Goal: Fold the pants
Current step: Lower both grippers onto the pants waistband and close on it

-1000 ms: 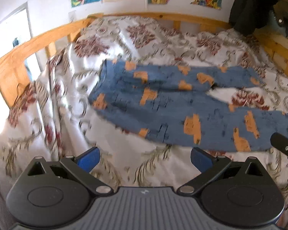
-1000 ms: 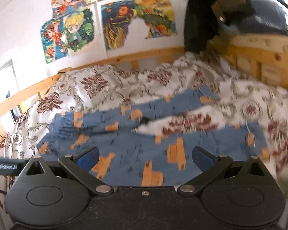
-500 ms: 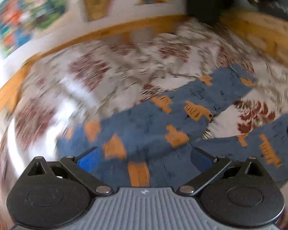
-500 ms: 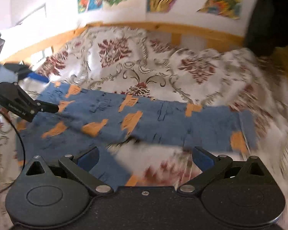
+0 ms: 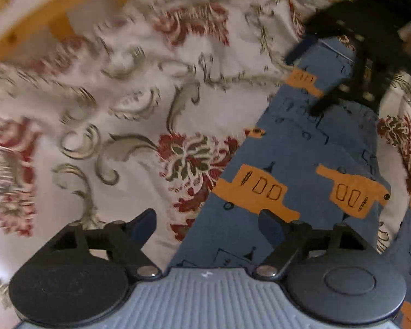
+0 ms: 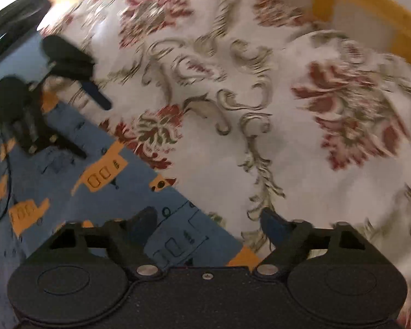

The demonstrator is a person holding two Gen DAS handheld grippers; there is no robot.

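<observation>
1. Both tools have swung down from a wide look across the bed to a close, steep look at the far trouser leg, and the posters and dark clothes on the wall have left both views.
2. Seen from the left wrist, the left tool (image 5: 207, 226) hangs over the long edge of the pants (image 5: 301, 159): its left finger is above the bedspread (image 5: 117, 104), its right finger above blue cloth.
3. Its jaws have just been closing but stand apart; the edge of the leg lies under the gap, and whether the fingertips touch it cannot be told.
4. Blue with orange patches, the pants lie flat on the bed, one leg running up and to the right in this view.
5. Near that leg's far end the right tool shows, dark and blurred.
6. A wooden bed rail (image 5: 54, 16) curves along the top left, with pale wall behind it.
7. From the right wrist, the right tool (image 6: 208, 226) is over the leg's corner, left finger above blue cloth, right finger above bedspread.
8. Its jaws have also just been closing, still parted and pinching nothing.
9. White, with red flowers and grey scrolls, the bedspread is rumpled to the right, against the rail.
</observation>
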